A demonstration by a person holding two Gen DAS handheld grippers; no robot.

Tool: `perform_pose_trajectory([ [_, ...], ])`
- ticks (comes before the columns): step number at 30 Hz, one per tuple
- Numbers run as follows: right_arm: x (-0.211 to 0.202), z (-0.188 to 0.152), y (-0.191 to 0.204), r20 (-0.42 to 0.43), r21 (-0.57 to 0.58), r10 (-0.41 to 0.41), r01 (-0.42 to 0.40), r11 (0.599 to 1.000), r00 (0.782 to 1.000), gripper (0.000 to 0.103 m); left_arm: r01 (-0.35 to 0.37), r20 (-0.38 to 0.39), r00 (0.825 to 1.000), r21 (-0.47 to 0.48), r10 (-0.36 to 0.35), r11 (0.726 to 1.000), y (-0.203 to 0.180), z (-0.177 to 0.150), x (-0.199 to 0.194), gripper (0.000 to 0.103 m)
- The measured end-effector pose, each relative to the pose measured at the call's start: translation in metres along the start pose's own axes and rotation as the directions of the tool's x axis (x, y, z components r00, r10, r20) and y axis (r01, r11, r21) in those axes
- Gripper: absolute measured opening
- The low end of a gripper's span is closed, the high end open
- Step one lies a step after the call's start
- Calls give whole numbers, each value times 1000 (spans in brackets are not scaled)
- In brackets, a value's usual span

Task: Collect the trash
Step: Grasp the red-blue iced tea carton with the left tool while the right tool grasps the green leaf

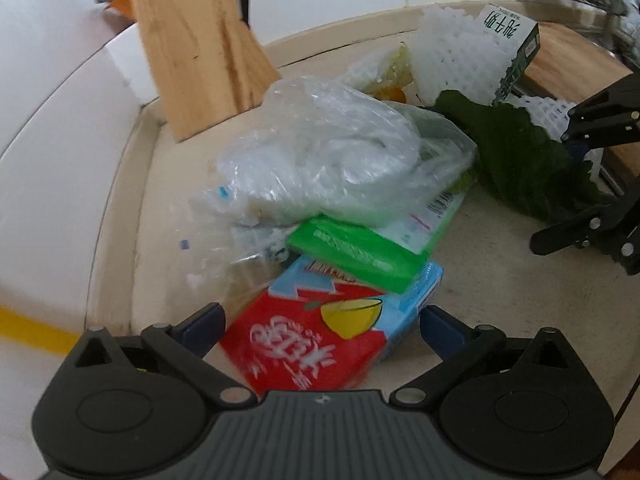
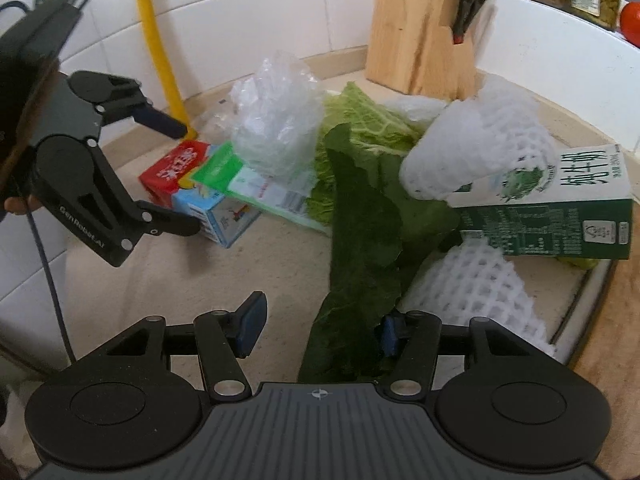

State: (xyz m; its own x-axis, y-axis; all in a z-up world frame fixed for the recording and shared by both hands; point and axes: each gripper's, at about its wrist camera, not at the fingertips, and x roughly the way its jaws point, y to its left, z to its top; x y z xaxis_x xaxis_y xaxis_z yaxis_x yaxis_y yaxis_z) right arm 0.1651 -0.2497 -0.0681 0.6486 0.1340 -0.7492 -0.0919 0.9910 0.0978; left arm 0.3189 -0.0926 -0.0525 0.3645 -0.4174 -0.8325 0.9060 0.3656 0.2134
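A pile of trash lies on the beige counter (image 1: 500, 288). My left gripper (image 1: 322, 320) stands open, straddling a red and blue drink carton (image 1: 304, 344); in the right wrist view the left gripper (image 2: 188, 178) has one finger beside the carton's (image 2: 176, 172) blue side. A green pack (image 1: 360, 252) and a clear plastic bag (image 1: 332, 152) rest on top of the carton. My right gripper (image 2: 320, 332) is open around a dark green leaf (image 2: 360, 240), which lies against its right pad only. White foam netting (image 2: 480, 148) and a green milk carton (image 2: 560, 208) lie beyond.
A wooden knife block (image 2: 420, 28) with scissors stands at the back by the tiled wall. A yellow pipe (image 2: 156, 40) runs up the wall. Pale cabbage leaves (image 2: 360, 128) lie behind the dark leaf. More foam netting (image 2: 480, 292) covers a tray at the right.
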Motion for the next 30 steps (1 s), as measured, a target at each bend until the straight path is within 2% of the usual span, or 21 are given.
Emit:
perform_pose_trajectory([
  [4,5,5,-3,-27,54,-27,29,998,999,65,111,-21,994,-50,-112,993,24,5,18,100],
  [8,10,6,-2,-43,84,-59,62,994,997,64,168,-71,982,-98,-176,981,26,2,29,99],
  [9,10,6,-1,-42,83,-65,68,994,997,60,193,-73,976,-123,-203,973,23,-2,28,98],
  [11,11,8,3,-50,65,-89,93,994,995,42,196,-63,977,-139,-206,971,14,-8,20,93],
  [12,11,9,4,-58,60,-98,101,993,994,29,209,-56,974,-149,-219,967,6,-12,14,92],
  [13,10,9,3,-67,67,-93,97,993,993,21,218,-52,972,-165,-229,962,1,-16,7,88],
  [14,7,8,2,-70,83,-83,89,993,994,18,233,-44,968,-195,-246,953,-3,-20,1,87],
  [15,4,7,1,-71,97,-68,75,992,995,11,258,-32,962,-237,-273,937,-8,-25,-5,86],
  [18,-8,1,4,-81,119,-6,16,993,997,7,261,0,962,-298,-274,918,-25,-34,-22,81],
  [20,-15,-4,10,-88,94,13,-5,996,996,7,234,20,971,-313,-240,920,-31,-35,-26,82],
  [21,-19,-7,12,-88,82,22,-15,997,996,7,214,29,976,-327,-217,920,-31,-36,-26,82],
  [23,-22,-9,13,-90,57,28,-23,998,996,16,179,33,983,-380,-181,908,-25,-37,-20,83],
  [25,-23,-7,9,-73,48,-16,19,999,997,48,167,37,985,-456,-169,874,-19,-41,-16,83],
  [26,-25,-4,6,-55,53,-33,36,998,998,51,170,45,984,-498,-170,850,-16,-41,-12,84],
  [27,-25,-1,5,-33,58,-39,41,997,999,56,164,55,986,-519,-158,839,-16,-40,-11,84],
  [28,-24,2,2,-12,70,-45,45,996,999,61,156,55,987,-524,-149,837,-16,-38,-9,84],
  [30,-18,10,-2,16,96,-45,44,994,999,64,98,27,995,-496,-97,863,-25,-32,-6,84],
])
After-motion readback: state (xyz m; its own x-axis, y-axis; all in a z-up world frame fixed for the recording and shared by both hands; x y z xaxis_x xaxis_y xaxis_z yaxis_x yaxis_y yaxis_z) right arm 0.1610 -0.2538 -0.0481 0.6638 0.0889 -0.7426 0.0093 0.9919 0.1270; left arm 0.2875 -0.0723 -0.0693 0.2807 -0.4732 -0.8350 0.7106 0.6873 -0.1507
